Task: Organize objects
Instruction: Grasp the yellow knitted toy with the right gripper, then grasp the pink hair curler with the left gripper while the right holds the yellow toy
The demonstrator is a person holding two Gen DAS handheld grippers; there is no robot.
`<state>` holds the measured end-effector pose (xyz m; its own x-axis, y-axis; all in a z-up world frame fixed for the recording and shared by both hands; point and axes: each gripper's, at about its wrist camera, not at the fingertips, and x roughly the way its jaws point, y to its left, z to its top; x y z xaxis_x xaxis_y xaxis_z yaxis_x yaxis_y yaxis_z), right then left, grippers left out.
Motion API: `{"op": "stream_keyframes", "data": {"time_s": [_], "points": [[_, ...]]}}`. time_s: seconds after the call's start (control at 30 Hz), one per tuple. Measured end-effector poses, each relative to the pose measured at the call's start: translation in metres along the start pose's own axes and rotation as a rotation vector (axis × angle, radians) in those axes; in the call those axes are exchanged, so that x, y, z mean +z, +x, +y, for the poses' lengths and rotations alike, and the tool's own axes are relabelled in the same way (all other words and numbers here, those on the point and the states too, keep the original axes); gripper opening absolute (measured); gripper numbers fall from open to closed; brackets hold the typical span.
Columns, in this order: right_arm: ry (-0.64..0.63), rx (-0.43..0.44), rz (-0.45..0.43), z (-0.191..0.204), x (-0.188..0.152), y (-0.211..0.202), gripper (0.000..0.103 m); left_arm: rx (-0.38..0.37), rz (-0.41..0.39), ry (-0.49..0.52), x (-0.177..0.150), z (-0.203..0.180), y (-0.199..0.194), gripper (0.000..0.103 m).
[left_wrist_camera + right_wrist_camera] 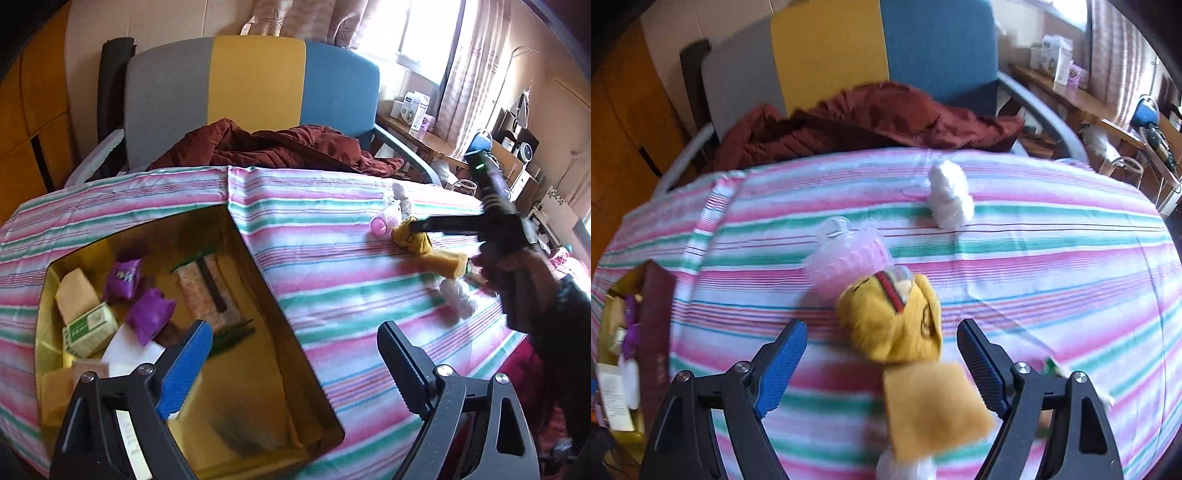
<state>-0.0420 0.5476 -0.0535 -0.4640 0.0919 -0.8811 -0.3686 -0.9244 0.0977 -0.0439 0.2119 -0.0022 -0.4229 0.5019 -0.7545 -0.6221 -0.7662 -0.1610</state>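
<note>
The left gripper (291,365) hangs with its jaws spread wide and nothing between them. The right gripper (881,363) is also spread wide, and a hand (528,284) grasps its handle.

The box (207,373) is cut off by the left gripper (291,365) at its near end; in the right wrist view only a sliver of it shows at the left edge. The right gripper (417,226) is smeared by motion in the left wrist view, so how its jaws stand cannot be read there. The yellow toy (905,321) and sponge (931,406) are blurred; the white thing (905,467) beneath the sponge, perhaps plush, runs off the bottom edge.
</note>
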Motion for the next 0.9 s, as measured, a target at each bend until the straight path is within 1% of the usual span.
{"op": "stream_keyframes", "data": {"time_s": [0.13,0.17,0.2,0.23,0.27,0.33,0.4,0.43,0.53,0.57,0.6,0.63,0.67,0.73,0.8,0.9], "points": [[-0.011,-0.013,0.026,-0.003,0.007,0.029,0.084,-0.013,0.010,0.003,0.017,-0.003,0.016,0.092],[-0.018,-0.005,0.032,-0.004,0.007,0.034,0.084,-0.016,0.013,0.003,0.020,-0.004,0.018,0.092],[-0.020,0.008,0.033,-0.004,0.008,0.036,0.077,-0.020,0.016,0.002,0.023,-0.005,0.021,0.092],[-0.023,0.028,0.031,-0.004,0.008,0.037,0.067,-0.027,0.018,0.000,0.026,-0.006,0.024,0.092],[-0.036,0.043,0.028,-0.002,0.007,0.037,0.065,-0.035,0.018,0.000,0.029,-0.008,0.028,0.092],[-0.078,0.044,0.021,0.003,0.007,0.035,0.054,-0.047,0.020,-0.001,0.034,-0.012,0.033,0.092],[-0.119,0.069,0.013,0.011,0.006,0.032,0.050,-0.069,0.025,-0.013,0.040,-0.014,0.038,0.092],[-0.135,0.095,0.010,0.014,0.006,0.030,0.050,-0.085,0.029,-0.024,0.044,-0.015,0.041,0.092],[-0.201,0.166,-0.006,0.030,0.004,0.021,0.049,-0.098,0.043,-0.046,0.053,-0.014,0.051,0.092],[-0.218,0.207,0.000,0.034,0.002,0.019,0.049,-0.101,0.047,-0.053,0.055,-0.014,0.054,0.092],[-0.238,0.277,0.015,0.040,0.000,0.017,0.049,-0.108,0.055,-0.065,0.057,-0.013,0.057,0.092],[-0.261,0.326,0.026,0.046,-0.003,0.015,0.049,-0.116,0.064,-0.080,0.059,-0.011,0.062,0.092],[-0.296,0.357,0.038,0.054,-0.006,0.014,0.049,-0.129,0.081,-0.103,0.062,-0.009,0.067,0.092],[-0.347,0.379,0.078,0.067,-0.014,0.018,0.049,-0.154,0.104,-0.133,0.065,-0.008,0.076,0.091],[-0.393,0.394,0.123,0.076,-0.021,0.023,0.049,-0.158,0.104,-0.142,0.069,-0.009,0.082,0.091],[-0.417,0.416,0.146,0.079,-0.024,0.022,0.049,-0.180,0.119,-0.170,0.078,-0.010,0.095,0.091]]}}
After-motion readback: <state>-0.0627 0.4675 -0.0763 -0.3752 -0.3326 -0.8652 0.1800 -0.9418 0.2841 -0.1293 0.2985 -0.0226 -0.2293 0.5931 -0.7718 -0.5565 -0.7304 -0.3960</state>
